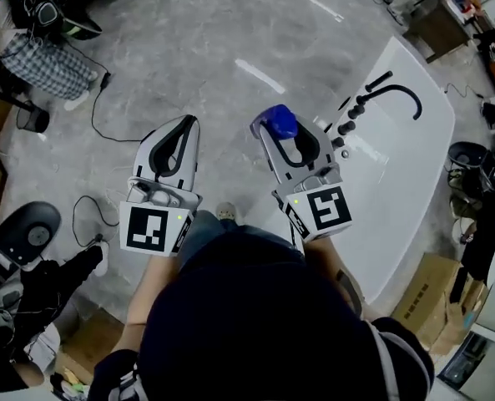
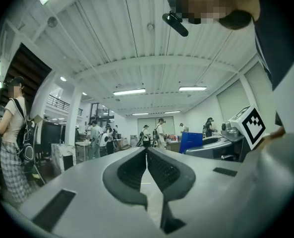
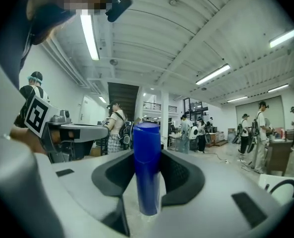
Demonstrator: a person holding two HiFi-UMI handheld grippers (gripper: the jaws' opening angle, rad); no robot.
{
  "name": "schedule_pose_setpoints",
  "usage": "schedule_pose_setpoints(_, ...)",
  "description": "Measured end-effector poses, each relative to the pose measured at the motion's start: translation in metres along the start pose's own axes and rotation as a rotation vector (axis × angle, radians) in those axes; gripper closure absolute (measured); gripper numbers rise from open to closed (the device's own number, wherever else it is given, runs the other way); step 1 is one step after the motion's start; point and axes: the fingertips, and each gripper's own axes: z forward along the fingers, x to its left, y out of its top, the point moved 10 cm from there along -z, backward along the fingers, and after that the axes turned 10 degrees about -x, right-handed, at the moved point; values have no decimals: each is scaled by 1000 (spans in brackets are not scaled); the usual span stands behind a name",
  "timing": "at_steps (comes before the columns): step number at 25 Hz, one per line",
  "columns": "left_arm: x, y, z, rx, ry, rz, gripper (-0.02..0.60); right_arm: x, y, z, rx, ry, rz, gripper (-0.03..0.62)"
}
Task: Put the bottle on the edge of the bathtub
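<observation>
A blue bottle (image 3: 147,167) stands upright between the pads of my right gripper (image 3: 147,175), which is shut on it. In the head view the bottle's blue cap (image 1: 278,122) shows at the tip of the right gripper (image 1: 276,134), held level above the grey floor just left of the white bathtub (image 1: 414,149). My left gripper (image 1: 187,125) hangs beside it to the left, jaws closed together with nothing between them. In the left gripper view its fingertips (image 2: 147,155) meet, and the right gripper with the blue bottle (image 2: 191,142) shows at the right.
A black faucet (image 1: 395,93) and several black knobs sit on the bathtub's near rim. Cables (image 1: 97,115) trail over the floor at left. Cardboard boxes (image 1: 426,299) lie at lower right, a black chair (image 1: 28,234) at left. Several people stand in the hall beyond.
</observation>
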Motion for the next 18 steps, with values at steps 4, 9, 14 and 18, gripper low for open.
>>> schedule_pose_setpoints(4,-11,-7,56,16,-143,-27,551,-40,0,-18,24,-161,9,428)
schedule_pose_setpoints(9,-31,-18,113,27,-259,-54,551,-85,-5,-42,49,-313,13,430)
schedule_pose_setpoints(14,-36,-40,173,33,-371,-98,551,-117,-14,-48,86,-458,11,428)
schedule_pose_setpoints(18,-37,-53,235,42,-489,-132,551,-149,-14,-40,92,-578,-5,430)
